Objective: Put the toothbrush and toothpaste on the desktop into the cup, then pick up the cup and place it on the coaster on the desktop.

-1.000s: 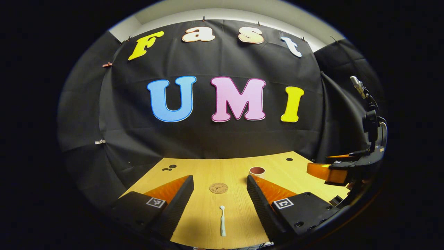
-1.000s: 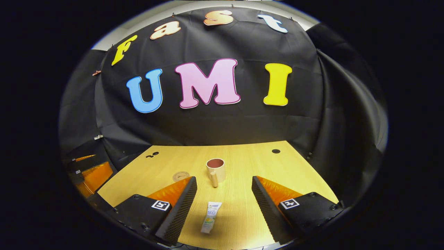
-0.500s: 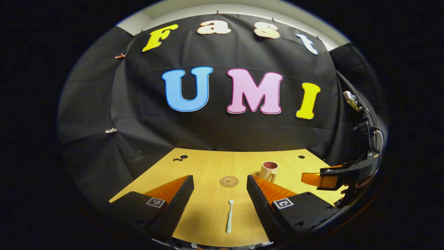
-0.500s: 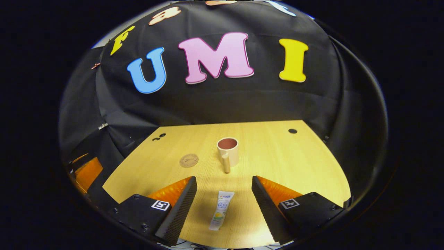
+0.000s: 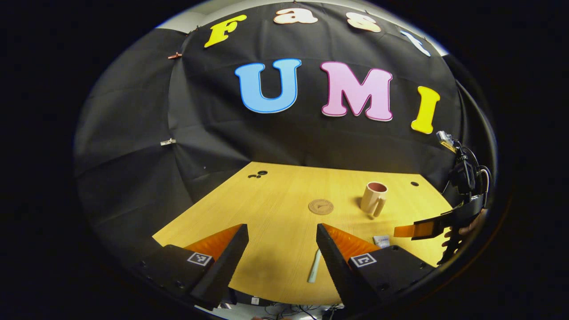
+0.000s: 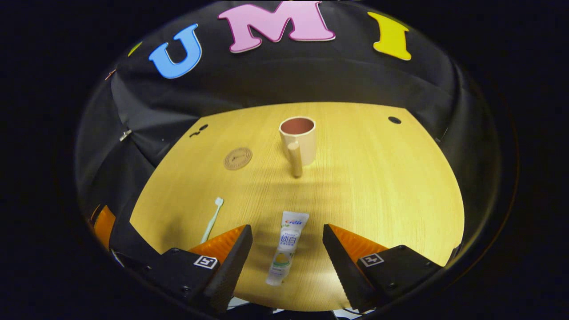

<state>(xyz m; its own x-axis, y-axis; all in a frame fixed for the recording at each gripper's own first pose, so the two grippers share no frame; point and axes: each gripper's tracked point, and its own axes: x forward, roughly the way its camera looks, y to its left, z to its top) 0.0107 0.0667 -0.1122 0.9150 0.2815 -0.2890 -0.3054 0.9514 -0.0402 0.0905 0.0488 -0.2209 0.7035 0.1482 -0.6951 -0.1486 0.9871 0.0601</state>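
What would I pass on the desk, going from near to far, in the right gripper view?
Toothpaste tube → toothbrush → round coaster → cup with its handle facing the camera.

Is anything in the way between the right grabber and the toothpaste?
Nothing visible is. The toothpaste lies flat on the desktop, in the open gap between the right gripper's fingers. The cup stands farther back, with bare wood between it and the tube.
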